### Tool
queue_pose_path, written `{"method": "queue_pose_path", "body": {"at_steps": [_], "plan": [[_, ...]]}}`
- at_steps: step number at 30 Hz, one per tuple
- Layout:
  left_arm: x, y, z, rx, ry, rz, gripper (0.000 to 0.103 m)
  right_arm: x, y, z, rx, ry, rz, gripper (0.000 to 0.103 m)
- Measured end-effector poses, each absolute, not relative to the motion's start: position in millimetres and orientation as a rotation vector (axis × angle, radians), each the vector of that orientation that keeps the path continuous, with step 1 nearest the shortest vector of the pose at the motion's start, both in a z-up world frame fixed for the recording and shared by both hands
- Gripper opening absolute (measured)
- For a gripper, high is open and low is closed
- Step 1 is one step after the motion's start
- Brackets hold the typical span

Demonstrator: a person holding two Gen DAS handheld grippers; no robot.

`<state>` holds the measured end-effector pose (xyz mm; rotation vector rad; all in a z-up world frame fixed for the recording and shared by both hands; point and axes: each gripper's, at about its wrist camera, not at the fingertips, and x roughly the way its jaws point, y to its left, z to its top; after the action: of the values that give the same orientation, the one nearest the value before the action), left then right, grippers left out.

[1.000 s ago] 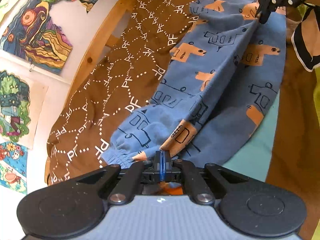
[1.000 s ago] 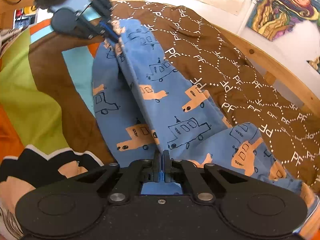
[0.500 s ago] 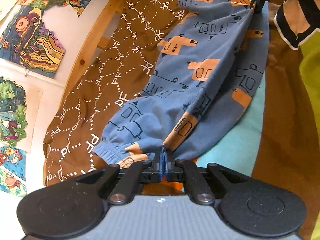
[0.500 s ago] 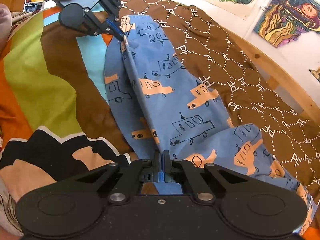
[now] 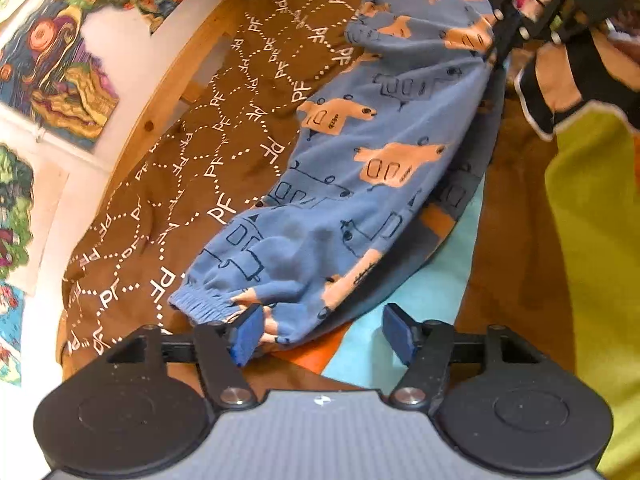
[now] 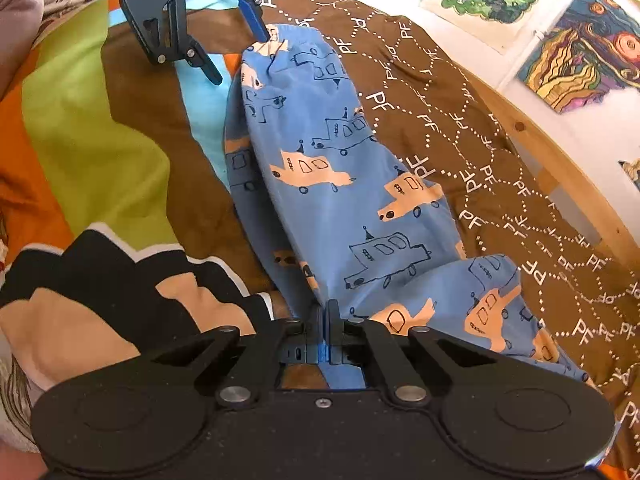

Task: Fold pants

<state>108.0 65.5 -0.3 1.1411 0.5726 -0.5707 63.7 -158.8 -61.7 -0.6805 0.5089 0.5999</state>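
Blue pants (image 5: 360, 184) with orange and outlined car prints lie folded lengthwise on the bed; they also show in the right wrist view (image 6: 340, 200). My left gripper (image 5: 324, 334) is open at the cuff end (image 5: 208, 304), with the cuff lying against its left pad. It also shows at the top of the right wrist view (image 6: 236, 36). My right gripper (image 6: 325, 320) is shut on the pants at the waist end. It shows at the top right of the left wrist view (image 5: 500, 48).
A brown blanket (image 5: 192, 152) with white PF print lies under the pants, next to a wooden bed rail (image 5: 176, 80) and a wall with drawings (image 5: 52, 68). A colourful bedspread (image 6: 100, 140) in green, orange, brown and turquoise lies on the other side.
My left gripper has opened and let go of the cuff end, which now rests on the bed. The right gripper stays shut on the waist end.
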Motion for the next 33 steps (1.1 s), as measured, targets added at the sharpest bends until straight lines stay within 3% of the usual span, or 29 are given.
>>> {"method": "queue_pose_path", "body": {"at_steps": [3,5,8,16,21,24,26,28,33], "plan": [[112,60,15,1.01,0.603,-0.578,0.088,64,-159,-61,-0.683,0.512,0.59,0.012],[115,54,30,0.881,0.618,-0.592,0.091,64,-167,-57,-0.645,0.517,0.582,0.041],[122,39,47,0.631,0.598,-0.57,0.099,61,-189,-46,-0.525,0.52,0.567,0.07],[130,-41,11,0.279,0.545,-0.497,0.101,50,-262,-36,-0.273,0.545,0.265,0.094],[108,-80,-12,0.37,0.503,-0.616,0.101,55,-327,-36,0.0,0.606,0.143,0.094],[93,-98,-18,0.457,0.445,-0.667,0.1,64,-353,-36,0.11,0.612,0.133,0.088],[88,-107,-21,0.478,0.438,-0.682,0.094,73,-367,-37,0.195,0.618,0.122,0.075],[86,-117,-25,0.5,0.443,-0.689,0.082,85,-379,-40,0.32,0.637,0.113,0.066],[82,-130,-34,0.55,0.46,-0.705,0.059,107,-399,-54,0.627,0.693,0.051,0.06]]}}
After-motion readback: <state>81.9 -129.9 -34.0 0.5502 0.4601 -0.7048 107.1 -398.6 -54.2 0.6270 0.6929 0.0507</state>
